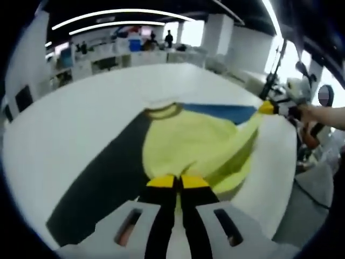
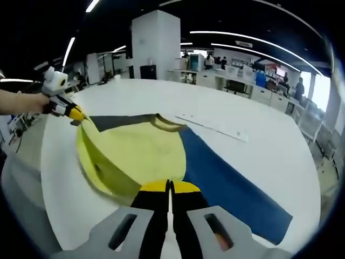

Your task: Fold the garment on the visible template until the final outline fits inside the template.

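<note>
A yellow garment (image 1: 188,145) with an olive collar (image 1: 164,110) lies on a flat template, which is dark on one side (image 1: 102,183) and blue on the other (image 1: 221,111). My left gripper (image 1: 178,182) is shut on the garment's near edge. At the right of the left gripper view, my right gripper (image 1: 268,108) pinches another edge and holds it stretched up off the table. In the right gripper view, my right gripper (image 2: 170,187) is shut on the yellow garment (image 2: 140,151). There the left gripper (image 2: 75,113) holds the raised fold beside the blue strip (image 2: 232,189).
The white table (image 1: 70,124) is wide, and its rounded edge runs close on my right side (image 1: 280,189). A thin white strip (image 2: 215,128) lies on the table beyond the blue part. Desks, chairs and people stand far off. A hand (image 1: 323,116) grips the right tool.
</note>
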